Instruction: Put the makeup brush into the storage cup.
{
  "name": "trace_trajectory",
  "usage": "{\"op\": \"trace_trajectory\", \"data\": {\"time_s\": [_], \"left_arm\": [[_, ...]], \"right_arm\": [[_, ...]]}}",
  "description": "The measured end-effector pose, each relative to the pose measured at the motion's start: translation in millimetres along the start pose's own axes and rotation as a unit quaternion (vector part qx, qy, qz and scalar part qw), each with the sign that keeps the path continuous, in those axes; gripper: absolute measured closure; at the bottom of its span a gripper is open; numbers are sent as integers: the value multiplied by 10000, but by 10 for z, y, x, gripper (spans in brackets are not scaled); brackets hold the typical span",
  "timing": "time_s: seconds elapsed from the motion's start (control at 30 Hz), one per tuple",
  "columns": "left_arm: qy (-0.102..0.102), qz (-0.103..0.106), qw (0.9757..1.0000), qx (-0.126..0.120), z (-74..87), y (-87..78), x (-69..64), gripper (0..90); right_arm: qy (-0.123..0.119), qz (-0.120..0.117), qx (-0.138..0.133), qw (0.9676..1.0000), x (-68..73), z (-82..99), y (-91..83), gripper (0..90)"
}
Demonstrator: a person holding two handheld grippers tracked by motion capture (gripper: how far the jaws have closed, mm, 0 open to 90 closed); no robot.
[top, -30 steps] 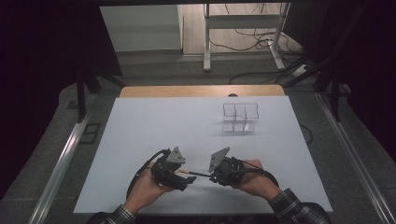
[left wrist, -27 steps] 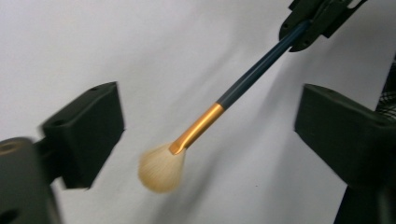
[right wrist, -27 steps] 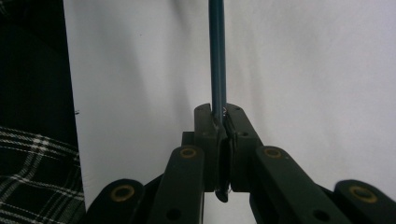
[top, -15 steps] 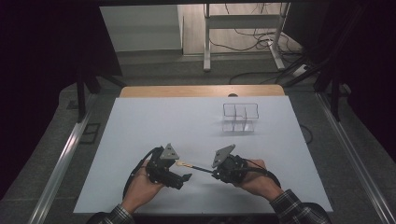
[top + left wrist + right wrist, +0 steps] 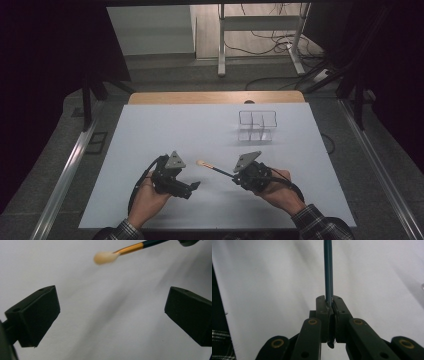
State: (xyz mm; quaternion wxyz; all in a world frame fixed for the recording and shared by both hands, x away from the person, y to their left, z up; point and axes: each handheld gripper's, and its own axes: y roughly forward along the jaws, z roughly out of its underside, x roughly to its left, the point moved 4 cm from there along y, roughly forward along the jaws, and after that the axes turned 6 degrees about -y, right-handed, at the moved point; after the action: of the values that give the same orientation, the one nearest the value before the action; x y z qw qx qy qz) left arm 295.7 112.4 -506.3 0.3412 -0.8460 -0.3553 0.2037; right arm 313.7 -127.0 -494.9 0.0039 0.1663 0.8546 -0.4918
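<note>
- One brush (image 5: 212,167), clamped in the right gripper (image 5: 239,176).
- Two grippers; the left gripper (image 5: 196,186) beside the brush tip.
- One clear box (image 5: 257,125), beyond both.
- One table (image 5: 165,130).

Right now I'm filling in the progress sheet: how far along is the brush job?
Done: the left gripper has just opened its jaws, and nothing sits between them. In hand: the right gripper is clamped on the brush handle, its bristle tip above the white table. Left, probably: carrying it to the clear organizer, where no brush can be seen.
</note>
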Motion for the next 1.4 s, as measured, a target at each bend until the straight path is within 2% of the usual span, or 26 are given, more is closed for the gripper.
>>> {"op": "trace_trajectory", "data": {"time_s": [0.1, 0.2, 0.33, 0.5, 0.6, 0.77, 0.87, 0.9, 1.1, 1.23, 1.33, 1.4], "left_arm": [[-177, 6, 9998, -27, 3, -14, 37, 0], [-378, 149, 9991, -117, -3, -28, 66, 0], [-713, 329, 9968, -145, -27, -42, 104, 0], [-908, 550, 9941, -237, -92, -100, 105, 11], [-915, 593, 9937, -264, -120, -114, 100, 13], [-954, 854, 9913, -314, -170, -111, 74, 6], [-956, 1022, 9895, -352, -204, -101, 52, 6], [-989, 1104, 9882, -392, -223, -95, 37, 6], [-1022, 1395, 9838, -474, -306, -54, -3, 11], [-1072, 1494, 9817, -487, -346, -15, -20, 27], [-1064, 1505, 9817, -487, -363, 4, -28, 43], [-1092, 1554, 9804, -521, -372, 5, -27, 63]], "right_arm": [[104, 78, -47, 9999, -26, 16, -10, 856], [218, 138, -119, 9996, -48, 25, -23, 856], [361, 205, -333, 9986, -67, 23, -49, 856], [483, 312, -593, 9966, -76, 2, -89, 856], [586, 368, -786, 9945, -82, -13, -115, 856], [666, 378, -1051, 9915, -70, -41, -135, 856], [681, 361, -1144, 9904, -46, -62, -129, 856], [671, 364, -1154, 9904, -40, -66, -127, 856], [666, 314, -1282, 9890, 23, -120, -109, 856], [625, 269, -1361, 9884, 73, -159, -91, 856], [597, 248, -1423, 9877, 113, -191, -80, 855], [540, 248, -1451, 9876, 135, -206, -68, 855]]}}
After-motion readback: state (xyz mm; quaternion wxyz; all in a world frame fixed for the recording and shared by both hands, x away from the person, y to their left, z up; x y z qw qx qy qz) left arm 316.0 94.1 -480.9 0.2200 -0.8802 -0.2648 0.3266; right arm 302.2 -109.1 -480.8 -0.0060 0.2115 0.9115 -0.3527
